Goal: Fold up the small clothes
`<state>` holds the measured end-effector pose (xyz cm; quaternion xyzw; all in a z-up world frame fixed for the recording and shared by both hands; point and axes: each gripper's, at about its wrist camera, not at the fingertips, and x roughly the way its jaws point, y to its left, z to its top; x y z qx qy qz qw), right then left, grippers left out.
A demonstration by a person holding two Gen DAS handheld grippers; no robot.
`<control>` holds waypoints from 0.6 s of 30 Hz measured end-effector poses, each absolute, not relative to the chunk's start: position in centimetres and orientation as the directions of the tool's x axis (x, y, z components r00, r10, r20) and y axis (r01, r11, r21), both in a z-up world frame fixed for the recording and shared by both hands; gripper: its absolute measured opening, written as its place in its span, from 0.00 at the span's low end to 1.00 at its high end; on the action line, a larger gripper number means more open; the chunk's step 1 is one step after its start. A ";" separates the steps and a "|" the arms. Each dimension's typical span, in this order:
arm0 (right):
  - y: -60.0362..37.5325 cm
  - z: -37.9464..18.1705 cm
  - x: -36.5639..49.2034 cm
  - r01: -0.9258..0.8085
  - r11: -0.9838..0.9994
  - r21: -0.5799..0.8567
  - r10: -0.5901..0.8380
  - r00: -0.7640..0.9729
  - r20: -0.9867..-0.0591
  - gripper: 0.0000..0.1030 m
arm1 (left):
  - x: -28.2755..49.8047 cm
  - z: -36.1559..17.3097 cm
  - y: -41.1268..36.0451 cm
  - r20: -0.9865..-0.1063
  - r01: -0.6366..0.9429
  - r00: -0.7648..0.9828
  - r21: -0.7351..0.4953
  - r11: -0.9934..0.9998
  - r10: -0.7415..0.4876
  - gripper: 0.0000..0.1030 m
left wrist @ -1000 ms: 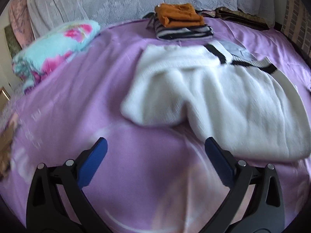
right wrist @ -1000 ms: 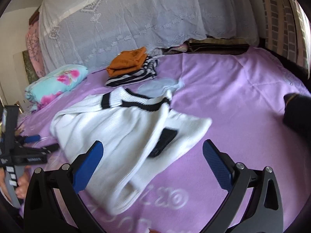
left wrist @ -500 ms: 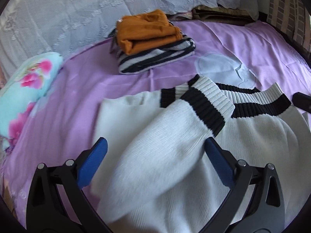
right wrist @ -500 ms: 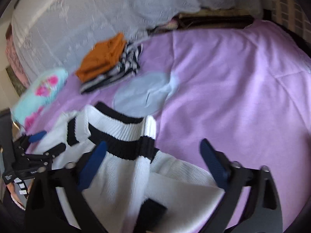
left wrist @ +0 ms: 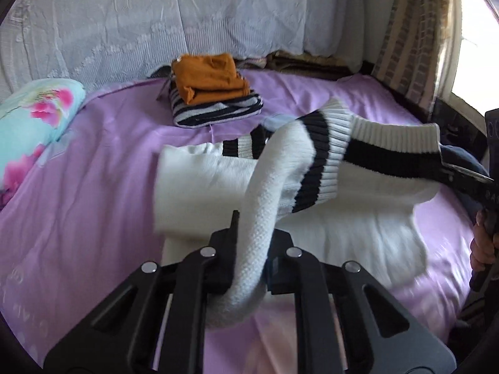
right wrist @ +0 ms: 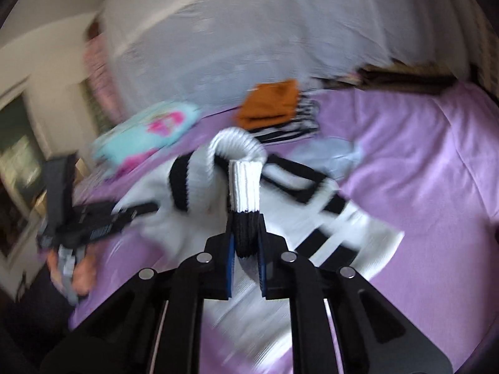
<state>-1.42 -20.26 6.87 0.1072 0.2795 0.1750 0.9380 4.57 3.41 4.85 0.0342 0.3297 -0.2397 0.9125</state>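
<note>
A white knit sweater (left wrist: 205,187) with black stripes lies on the purple bedspread (left wrist: 87,168). My left gripper (left wrist: 251,243) is shut on a white sleeve of it, which rises between the fingers to a black-banded cuff (left wrist: 321,162). In the right wrist view, which is blurred, my right gripper (right wrist: 246,246) is shut on the sweater's black-and-white ribbed edge (right wrist: 244,187), lifted off the bed. The right gripper (left wrist: 461,177) also shows at the right edge of the left wrist view, holding that hem. The left gripper (right wrist: 93,221) appears at the left of the right wrist view.
A folded orange garment (left wrist: 209,78) sits on a folded striped one (left wrist: 215,110) at the back of the bed. A floral pillow (left wrist: 34,115) lies at the left. A pale blue cloth (right wrist: 336,155) lies beyond the sweater. A white lace cover (left wrist: 156,21) hangs behind.
Both grippers were open above the sweater; now each has shut on part of it and lifted it off the bed. The right wrist view has become blurred with motion.
</note>
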 end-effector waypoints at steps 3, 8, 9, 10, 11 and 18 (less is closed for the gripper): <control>-16.6 5.4 -6.2 -0.432 0.856 0.282 0.513 0.650 -0.560 0.15 | -0.2 4.5 7.4 -0.631 0.440 0.657 -0.123 0.890 -0.412 0.27; -17.9 3.1 -10.4 -0.450 0.836 0.315 0.542 0.581 -0.607 0.56 | -6.4 3.3 14.7 -0.653 0.288 0.704 -0.096 0.953 -0.278 0.81; -19.2 3.1 -10.3 -0.421 0.843 0.335 0.536 0.595 -0.599 0.56 | -7.0 3.5 15.9 -0.649 0.261 0.715 -0.095 0.961 -0.259 0.83; -21.1 3.0 -9.7 -0.365 0.848 0.385 0.530 0.617 -0.582 0.57 | -7.2 3.7 16.8 -0.646 0.245 0.721 -0.103 0.964 -0.252 0.85; -22.7 2.9 -9.1 -0.307 0.850 0.428 0.517 0.642 -0.566 0.61 | -6.9 4.1 17.4 -0.642 0.220 0.729 -0.106 0.970 -0.236 0.86; -31.8 -1.8 -3.5 0.113 0.724 0.680 0.408 0.725 -0.555 0.63 | 2.2 4.3 13.4 -0.705 0.287 0.644 -0.138 0.948 -0.298 0.90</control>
